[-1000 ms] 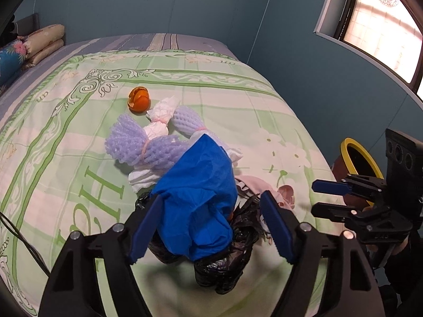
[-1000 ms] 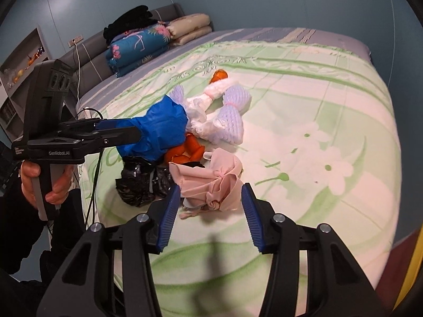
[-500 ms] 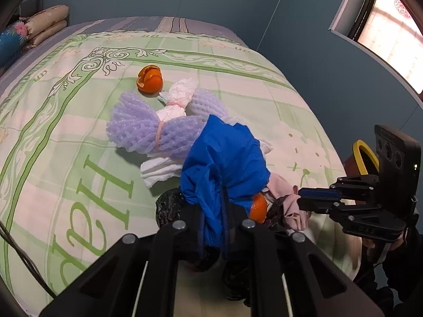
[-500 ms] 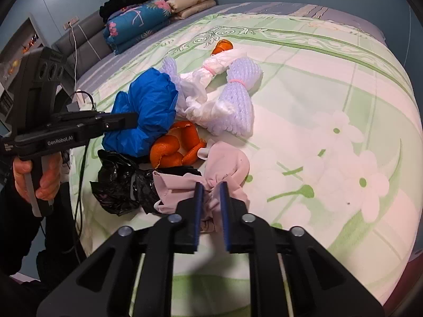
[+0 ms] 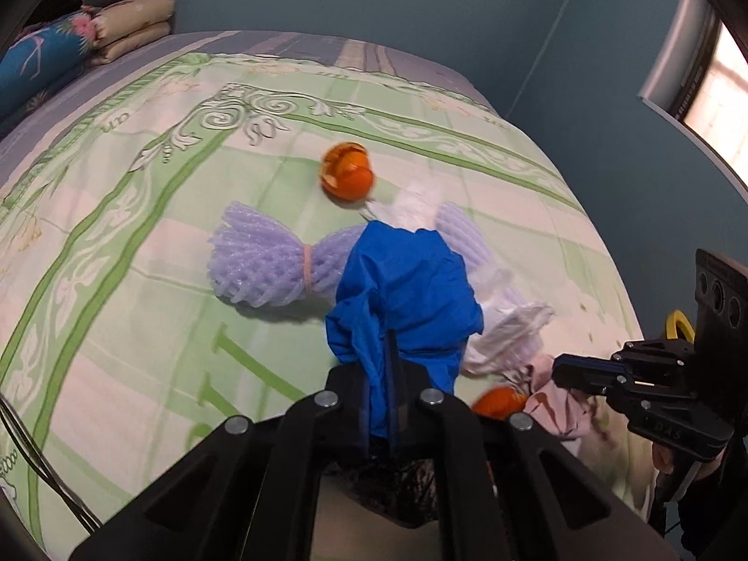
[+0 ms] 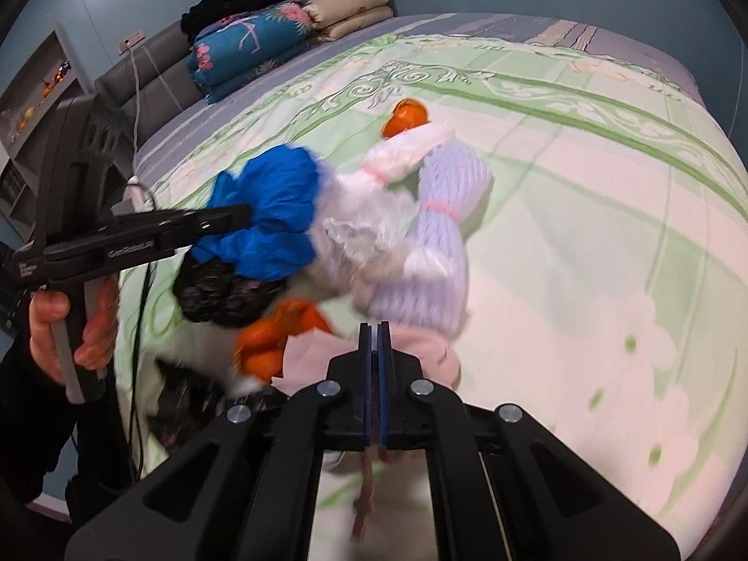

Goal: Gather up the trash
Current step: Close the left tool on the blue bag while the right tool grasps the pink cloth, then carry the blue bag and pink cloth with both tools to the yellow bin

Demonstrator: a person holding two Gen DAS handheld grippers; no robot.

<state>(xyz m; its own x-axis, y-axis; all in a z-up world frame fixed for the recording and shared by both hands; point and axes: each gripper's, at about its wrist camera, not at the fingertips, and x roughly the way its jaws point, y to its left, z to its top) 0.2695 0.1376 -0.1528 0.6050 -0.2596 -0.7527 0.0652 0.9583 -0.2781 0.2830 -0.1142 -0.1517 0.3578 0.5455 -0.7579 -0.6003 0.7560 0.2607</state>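
Since a second ago both pairs of tongs have closed from wide apart onto the trash pile and the blue plastic bag [image 5: 411, 290] has lifted off the black bag [image 6: 219, 294]. The blue plastic bag now hangs pinched in the left tongs [image 5: 390, 397], jaws nearly together on its folds. The pink cloth [image 6: 420, 346] sits clamped in the right tongs [image 6: 374, 374], whose jaws stand almost touching. Just beside lie orange peels [image 6: 276, 332], a white foam net [image 6: 374, 215] and purple foam nets [image 5: 262, 266] on the green bed [image 5: 117, 327]; another peel [image 5: 348, 177] rests farther back.
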